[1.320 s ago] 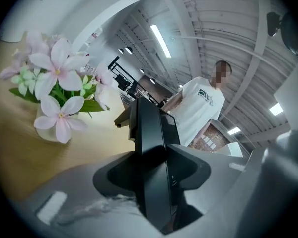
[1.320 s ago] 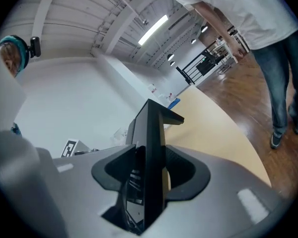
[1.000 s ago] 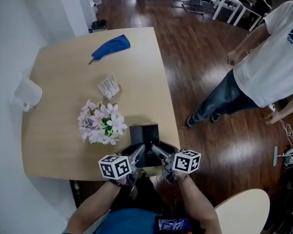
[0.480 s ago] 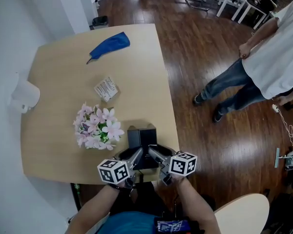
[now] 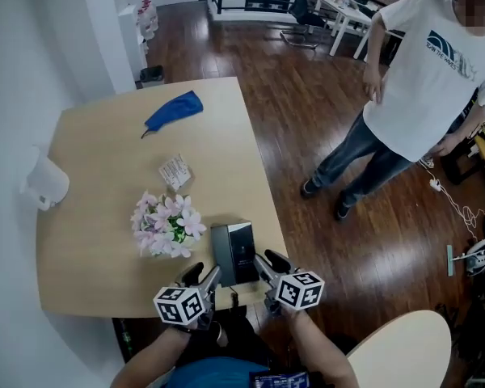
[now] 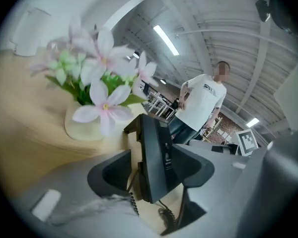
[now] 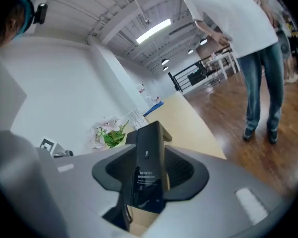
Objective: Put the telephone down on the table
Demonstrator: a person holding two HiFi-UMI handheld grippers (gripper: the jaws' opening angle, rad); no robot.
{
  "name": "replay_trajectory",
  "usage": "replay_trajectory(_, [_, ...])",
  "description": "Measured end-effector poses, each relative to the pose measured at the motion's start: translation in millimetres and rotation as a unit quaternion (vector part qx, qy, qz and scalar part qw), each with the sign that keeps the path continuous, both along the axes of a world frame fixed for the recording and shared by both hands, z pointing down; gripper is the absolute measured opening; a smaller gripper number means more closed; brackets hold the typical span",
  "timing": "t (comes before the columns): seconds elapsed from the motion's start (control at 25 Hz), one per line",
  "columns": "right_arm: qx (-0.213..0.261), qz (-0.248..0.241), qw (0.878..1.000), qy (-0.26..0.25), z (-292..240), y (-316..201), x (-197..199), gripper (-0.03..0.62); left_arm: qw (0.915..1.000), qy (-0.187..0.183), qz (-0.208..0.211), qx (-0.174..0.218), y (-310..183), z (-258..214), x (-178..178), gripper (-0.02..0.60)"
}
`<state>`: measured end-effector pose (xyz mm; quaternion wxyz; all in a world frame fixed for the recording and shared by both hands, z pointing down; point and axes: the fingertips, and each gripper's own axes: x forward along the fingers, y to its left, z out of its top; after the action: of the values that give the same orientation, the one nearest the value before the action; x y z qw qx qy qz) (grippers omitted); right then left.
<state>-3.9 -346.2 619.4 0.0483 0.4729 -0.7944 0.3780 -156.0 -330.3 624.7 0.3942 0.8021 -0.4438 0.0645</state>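
Observation:
The black telephone (image 5: 234, 253) rests on the wooden table (image 5: 105, 160) near its front right edge, beside the flowers. My left gripper (image 5: 204, 273) sits at the phone's near left corner with its jaws opening. In the left gripper view the telephone (image 6: 154, 157) stands between the jaws of the left gripper (image 6: 156, 170), and bare table shows beside the left pad. Its coiled cord (image 6: 166, 214) hangs below. My right gripper (image 5: 268, 263) is at the near right corner. In the right gripper view the telephone (image 7: 149, 152) fills the gap of the right gripper (image 7: 150, 170), whose ribbed pad shows bare.
A pot of pink flowers (image 5: 166, 225) stands just left of the phone. Farther back lie a paper packet (image 5: 175, 170), a blue cloth (image 5: 172, 111) and a white object (image 5: 44, 180) at the left edge. A person (image 5: 412, 71) stands on the wood floor to the right.
The telephone has come down from between the two grippers onto the table. Both grippers have drawn back toward me, and the left jaws have spread. The person at the right has shifted.

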Motion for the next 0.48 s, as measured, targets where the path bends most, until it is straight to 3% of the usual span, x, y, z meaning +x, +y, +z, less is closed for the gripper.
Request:
replay_trajectory(0.12, [0.064,0.044,0.991,0.104,-41.8,23.3,9.7,0.067,0.9965,-0.014,0.019,0.081,12.0,-51.1,-4.6,0.192])
replay_trajectory(0.16, [0.088,0.053,0.985,0.140,-57.3,35.2,9.0,0.054,0.9921,-0.030,0.027,0.119,17.2,-72.0,-6.0,0.164])
replay_trajectory(0.2, [0.110,0.062,0.977,0.172,-72.8,47.9,7.3,-0.009,0.9849,-0.049,0.036,0.162,22.8,-94.2,-6.7,0.114])
replay_trajectory(0.32, [0.157,0.095,0.956,0.228,-116.9,82.9,2.3,-0.011,0.9573,-0.084,0.059,0.270,40.2,-154.5,-1.6,0.003])
replay_trajectory(0.48, [0.181,0.145,0.938,0.259,-154.7,133.2,4.2,-0.011,0.9428,-0.068,0.090,0.314,79.4,-198.0,15.4,0.003])
